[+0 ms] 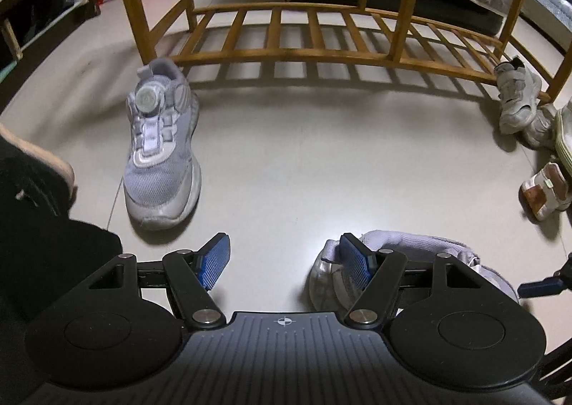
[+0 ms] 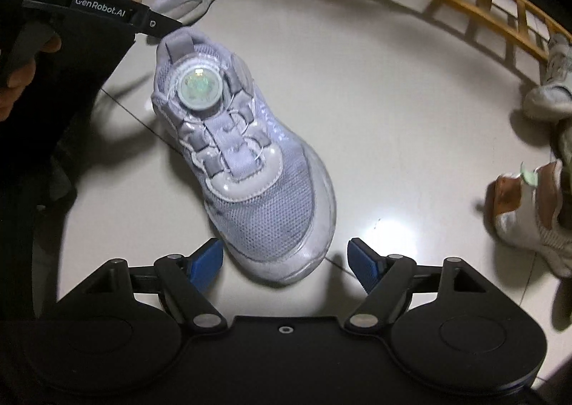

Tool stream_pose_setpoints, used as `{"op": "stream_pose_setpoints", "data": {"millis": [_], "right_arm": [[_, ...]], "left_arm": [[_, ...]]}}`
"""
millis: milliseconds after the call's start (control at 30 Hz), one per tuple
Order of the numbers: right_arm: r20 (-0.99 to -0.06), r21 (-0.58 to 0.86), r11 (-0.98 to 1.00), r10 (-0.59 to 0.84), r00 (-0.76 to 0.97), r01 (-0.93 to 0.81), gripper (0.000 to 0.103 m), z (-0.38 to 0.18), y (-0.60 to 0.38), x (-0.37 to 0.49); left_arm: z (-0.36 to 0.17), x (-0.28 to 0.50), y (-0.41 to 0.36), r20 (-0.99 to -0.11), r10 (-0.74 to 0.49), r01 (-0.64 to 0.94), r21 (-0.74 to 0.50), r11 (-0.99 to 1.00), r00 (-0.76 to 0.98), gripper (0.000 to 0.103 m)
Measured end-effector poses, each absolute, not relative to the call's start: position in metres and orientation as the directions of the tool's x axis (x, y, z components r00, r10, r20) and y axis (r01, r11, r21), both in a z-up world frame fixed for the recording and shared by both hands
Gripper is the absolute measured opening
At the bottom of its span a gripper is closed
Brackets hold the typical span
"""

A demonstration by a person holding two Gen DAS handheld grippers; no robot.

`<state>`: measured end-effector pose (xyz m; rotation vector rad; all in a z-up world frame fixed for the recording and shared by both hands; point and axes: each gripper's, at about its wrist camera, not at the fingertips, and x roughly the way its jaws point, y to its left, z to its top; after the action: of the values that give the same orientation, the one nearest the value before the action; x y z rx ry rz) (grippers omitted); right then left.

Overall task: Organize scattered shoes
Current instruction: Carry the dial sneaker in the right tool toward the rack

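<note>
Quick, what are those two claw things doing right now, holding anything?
Left gripper: open, holding nothing.
Right gripper: open around the toe of a grey sneaker, not gripping it.

"GenRobot.AI" in white on black left claw [image 2: 157, 24]

We see a pale, glossy tiled floor [image 1: 286, 161] carrying everything here. A grey sneaker [image 1: 162, 154] with a round dial fastener stands upright on it, toe toward us. Its matching sneaker [image 2: 243, 161] stands apart from it on the same floor, also upright. A wooden slatted rack [image 1: 321, 36] rests on the floor behind them, its low shelf bare. At the right, beside the rack's leg, white sneakers [image 1: 518, 97] lie in a loose heap, and a white and tan sandal [image 1: 545, 190] lies near them.
</note>
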<state>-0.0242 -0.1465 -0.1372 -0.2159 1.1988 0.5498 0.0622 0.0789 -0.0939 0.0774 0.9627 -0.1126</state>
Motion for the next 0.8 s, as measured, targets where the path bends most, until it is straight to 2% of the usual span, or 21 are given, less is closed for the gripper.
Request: {"op": "stream_pose_setpoints", "data": {"millis": [133, 200, 267, 333, 467, 800], "right_arm": [[-0.924, 0.128, 0.859, 0.285, 0.255, -0.497, 0.079, -0.14, -0.148, -0.02], [-0.925, 0.125, 0.862, 0.281, 0.257, -0.491, 0.079, -0.141, -0.148, -0.019], [-0.925, 0.116, 0.865, 0.273, 0.263, -0.488, 0.078, -0.14, -0.148, -0.019], [-0.925, 0.108, 0.867, 0.267, 0.27, -0.487, 0.074, -0.14, -0.147, -0.019], [-0.924, 0.086, 0.88, 0.245, 0.293, -0.466, 0.073, -0.139, -0.155, -0.017], [-0.917, 0.052, 0.897, 0.217, 0.335, -0.438, 0.073, -0.139, -0.169, -0.002]], "left_arm": [[-0.097, 0.063, 0.08, -0.825, -0.067, 0.126, 0.006, 0.992, 0.562, 0.066], [-0.099, 0.064, 0.079, -0.831, -0.063, 0.128, 0.01, 0.992, 0.553, 0.06], [-0.103, 0.064, 0.078, -0.845, -0.06, 0.133, 0.013, 0.991, 0.532, 0.05], [-0.107, 0.064, 0.079, -0.852, -0.061, 0.133, 0.011, 0.991, 0.52, 0.047], [-0.114, 0.063, 0.077, -0.87, -0.065, 0.144, 0.007, 0.99, 0.489, 0.038], [-0.118, 0.063, 0.075, -0.878, -0.089, 0.172, -0.008, 0.985, 0.47, 0.024]]}}
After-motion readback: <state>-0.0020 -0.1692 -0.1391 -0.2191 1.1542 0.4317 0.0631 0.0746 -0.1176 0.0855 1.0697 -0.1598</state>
